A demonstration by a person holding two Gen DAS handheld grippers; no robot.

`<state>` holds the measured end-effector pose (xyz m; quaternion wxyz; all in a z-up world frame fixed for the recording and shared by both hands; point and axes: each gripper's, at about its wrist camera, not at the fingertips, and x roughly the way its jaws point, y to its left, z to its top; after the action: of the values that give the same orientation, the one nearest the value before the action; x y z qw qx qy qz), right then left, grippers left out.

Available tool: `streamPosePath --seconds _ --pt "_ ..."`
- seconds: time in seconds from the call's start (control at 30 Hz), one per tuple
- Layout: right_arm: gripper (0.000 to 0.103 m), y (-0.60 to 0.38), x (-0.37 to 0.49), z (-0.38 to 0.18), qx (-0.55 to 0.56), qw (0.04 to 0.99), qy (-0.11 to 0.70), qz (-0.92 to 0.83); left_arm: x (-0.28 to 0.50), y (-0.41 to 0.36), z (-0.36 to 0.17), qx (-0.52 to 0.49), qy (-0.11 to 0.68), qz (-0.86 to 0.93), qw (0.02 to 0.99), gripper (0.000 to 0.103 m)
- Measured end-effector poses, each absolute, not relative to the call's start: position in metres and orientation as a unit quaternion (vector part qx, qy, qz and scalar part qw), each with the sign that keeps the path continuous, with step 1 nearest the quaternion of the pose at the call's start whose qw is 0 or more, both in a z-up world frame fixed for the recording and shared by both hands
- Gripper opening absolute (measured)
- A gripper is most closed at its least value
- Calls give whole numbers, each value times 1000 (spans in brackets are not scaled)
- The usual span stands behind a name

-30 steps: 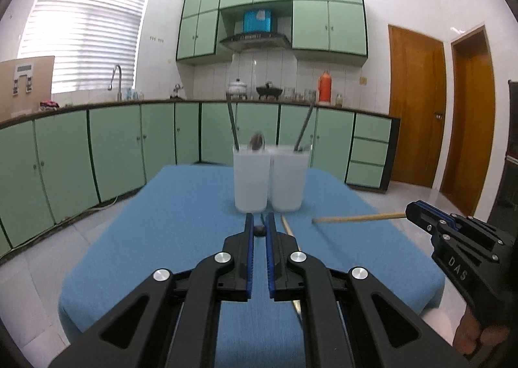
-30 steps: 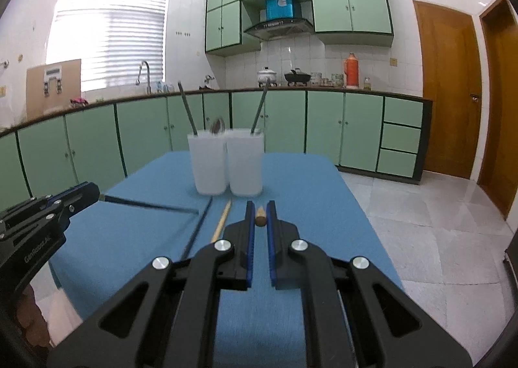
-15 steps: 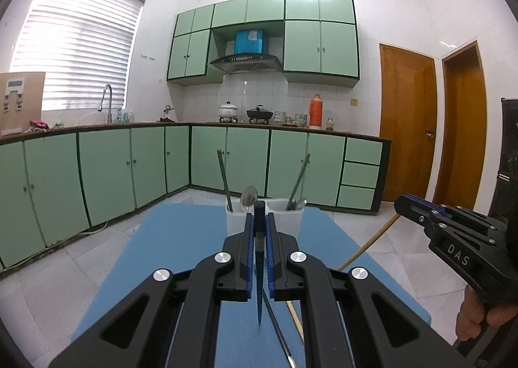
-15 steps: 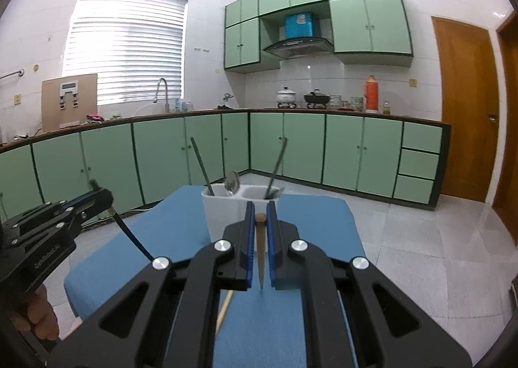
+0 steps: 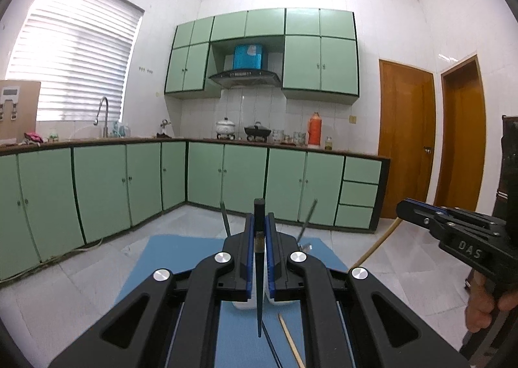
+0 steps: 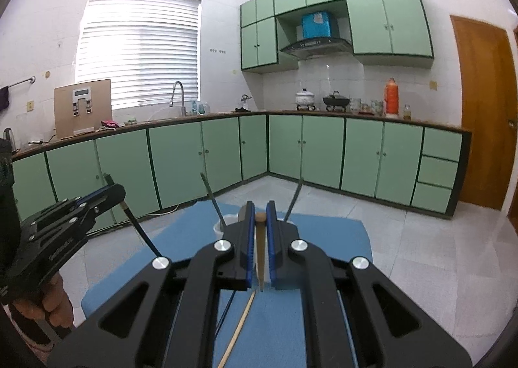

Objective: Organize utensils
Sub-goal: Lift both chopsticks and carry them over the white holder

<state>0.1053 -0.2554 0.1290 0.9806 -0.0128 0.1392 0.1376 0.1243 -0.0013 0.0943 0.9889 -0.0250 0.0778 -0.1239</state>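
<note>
Black chopstick (image 5: 258, 270) pinched upright in left claw (image 5: 258, 228), wooden chopstick (image 6: 260, 251) in right claw (image 6: 260, 215)

Right gripper (image 6: 259, 215) clamping wooden chopstick (image 6: 260, 254) (tip down), white cups (image 6: 223, 227) behind

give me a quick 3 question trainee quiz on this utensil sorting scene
1. True or false: the left tool is shut on a black chopstick.
2. What does the right tool hold? A) a spoon B) a wooden chopstick C) nothing
3. What colour is the cloth under the white holders?

Key:
1. True; the stick hangs point down between the pads.
2. B; the wooden chopstick is pinched near its thick end.
3. Blue. A second black chopstick and a second wooden one lie on it.
</note>
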Motion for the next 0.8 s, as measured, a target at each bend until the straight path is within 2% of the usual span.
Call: streamPosePath --seconds 0.47,0.8 --pt "6 -249 162 189 -39 985 105 132 182 -10 161 -28 -4 -114 993 7" --pt "6 -242 231 169 -42 980 146 124 254 -27 143 -14 8 -91 996 7"
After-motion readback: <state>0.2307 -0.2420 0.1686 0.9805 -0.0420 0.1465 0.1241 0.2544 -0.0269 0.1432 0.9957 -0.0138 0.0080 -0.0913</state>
